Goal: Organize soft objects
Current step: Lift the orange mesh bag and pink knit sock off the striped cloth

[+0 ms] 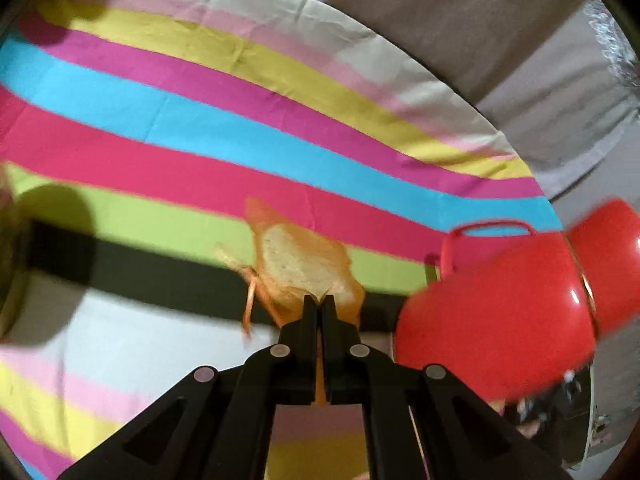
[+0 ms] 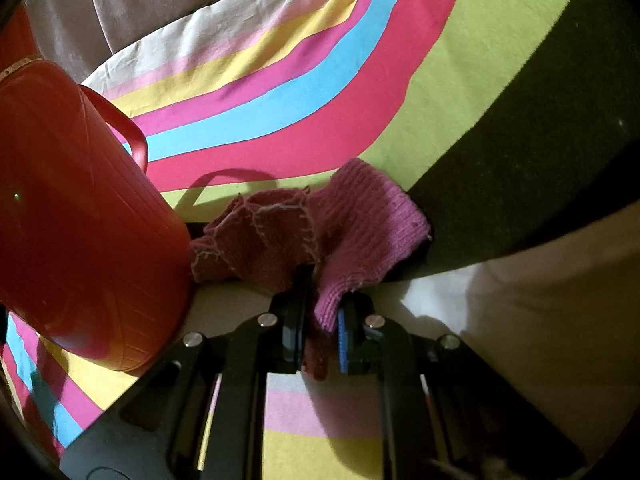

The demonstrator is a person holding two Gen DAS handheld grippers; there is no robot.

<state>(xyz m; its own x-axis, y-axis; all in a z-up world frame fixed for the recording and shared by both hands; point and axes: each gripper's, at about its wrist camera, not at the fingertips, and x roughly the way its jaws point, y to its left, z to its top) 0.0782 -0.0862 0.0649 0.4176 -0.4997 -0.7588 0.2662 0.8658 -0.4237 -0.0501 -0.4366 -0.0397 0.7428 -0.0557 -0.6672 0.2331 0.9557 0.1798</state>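
Orange thin cloth (image 1: 308,268) is being pinched by the left gripper (image 1: 319,304), fingers pressed nearly together. Right gripper (image 2: 324,284) fingers are pinching the pink knitted piece (image 2: 320,228) beside the red container (image 2: 80,220).

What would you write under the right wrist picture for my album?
Right gripper shut on a pink knitted cloth, beside a red container on a striped sheet.
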